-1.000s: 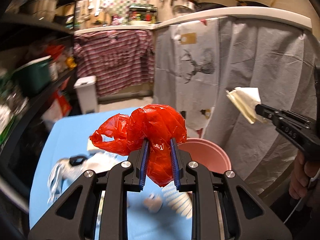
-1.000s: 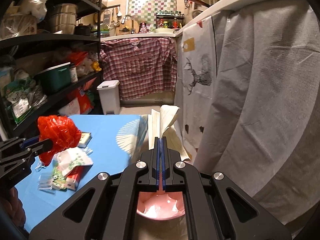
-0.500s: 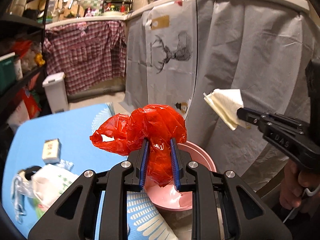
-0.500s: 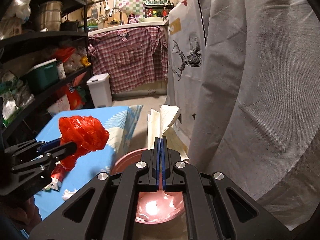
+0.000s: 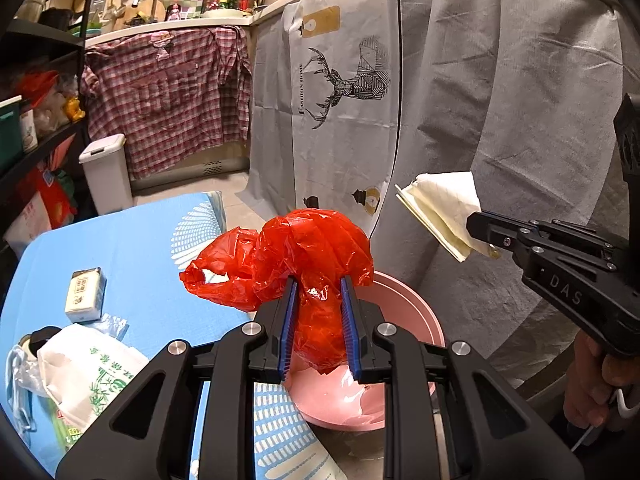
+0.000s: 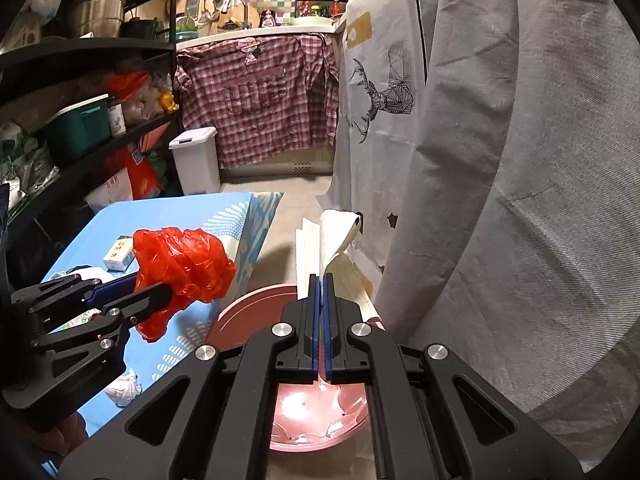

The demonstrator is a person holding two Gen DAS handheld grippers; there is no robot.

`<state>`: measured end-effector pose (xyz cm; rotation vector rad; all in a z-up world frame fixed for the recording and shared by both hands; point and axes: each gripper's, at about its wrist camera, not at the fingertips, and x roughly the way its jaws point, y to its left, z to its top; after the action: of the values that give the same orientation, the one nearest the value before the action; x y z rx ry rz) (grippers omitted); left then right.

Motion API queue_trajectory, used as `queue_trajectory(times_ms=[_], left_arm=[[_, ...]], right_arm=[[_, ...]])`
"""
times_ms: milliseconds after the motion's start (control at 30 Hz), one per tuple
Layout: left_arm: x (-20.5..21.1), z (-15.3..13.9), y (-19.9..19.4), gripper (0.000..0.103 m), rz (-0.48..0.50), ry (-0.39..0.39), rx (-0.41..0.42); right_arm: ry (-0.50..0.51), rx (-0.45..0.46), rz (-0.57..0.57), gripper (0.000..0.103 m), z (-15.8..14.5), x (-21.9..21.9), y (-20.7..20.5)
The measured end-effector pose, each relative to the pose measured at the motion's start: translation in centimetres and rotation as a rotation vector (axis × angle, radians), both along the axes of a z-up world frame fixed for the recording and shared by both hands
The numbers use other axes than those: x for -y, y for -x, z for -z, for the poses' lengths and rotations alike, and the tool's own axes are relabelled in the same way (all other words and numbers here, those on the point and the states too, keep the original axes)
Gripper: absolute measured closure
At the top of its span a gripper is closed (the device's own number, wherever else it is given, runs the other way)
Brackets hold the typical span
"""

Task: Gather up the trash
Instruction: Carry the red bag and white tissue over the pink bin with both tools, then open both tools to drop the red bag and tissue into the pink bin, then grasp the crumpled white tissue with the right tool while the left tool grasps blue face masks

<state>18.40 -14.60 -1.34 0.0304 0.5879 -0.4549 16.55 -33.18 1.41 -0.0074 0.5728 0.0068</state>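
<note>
The left hand-held gripper pinches a crumpled red plastic bag between its blue pads, directly above the near rim of a pink basin. To its right, the right hand-held gripper clamps a folded white paper napkin over the same basin. Behind and left of the left one, a small box and a white printed bag lie on the blue worktop.

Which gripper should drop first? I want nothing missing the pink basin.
Right, probably. The right gripper, shut on the folded paper, looks down into the pink basin. The left gripper holds the red plastic bag nearer the basin's table-side rim.
</note>
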Motion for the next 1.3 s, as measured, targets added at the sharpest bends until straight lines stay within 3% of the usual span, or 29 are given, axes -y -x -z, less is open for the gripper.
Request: queue_trajectory(times_ms=[467, 533, 600, 633, 700, 733, 767, 1300], left_arm=[[1.4, 1.0, -1.1, 0.081, 0.030, 0.004, -0.033], [1.6, 1.2, -1.3, 0.080, 0.045, 0.005, -0.044], [2.0, 1.7, -1.7, 0.072, 0.061, -0.014, -0.069], [2.0, 1.7, -1.9, 0.070, 0.056, -0.018, -0.074], [1.6, 1.8, -2.1, 0.056, 0.040, -0.005, -0.080], [1.1, 1.8, -2.2, 0.056, 0.030, 0.009, -0.085], [0.9, 1.7, -2.3, 0.056, 0.024, 0.013, -0.088], [-2.6, -0.4, -0.7, 0.056, -0.044, 0.042, -0.057]], right_arm=[[-0.009, -0.024, -0.003, 0.101, 0.6, 0.1, -1.0], [-0.013, -0.026, -0.005, 0.097, 0.7, 0.1, -1.0], [-0.006, -0.036, -0.003, 0.097, 0.8, 0.1, -1.2], [-0.003, -0.044, 0.001, 0.094, 0.9, 0.1, -1.3], [-0.006, -0.049, 0.011, 0.076, 1.0, 0.2, -1.4], [-0.004, -0.044, 0.017, 0.063, 1.0, 0.2, -1.3], [-0.003, -0.035, 0.026, 0.060, 0.9, 0.3, -1.2], [-0.015, 0.011, 0.020, 0.060, -0.4, -0.4, -0.2]])
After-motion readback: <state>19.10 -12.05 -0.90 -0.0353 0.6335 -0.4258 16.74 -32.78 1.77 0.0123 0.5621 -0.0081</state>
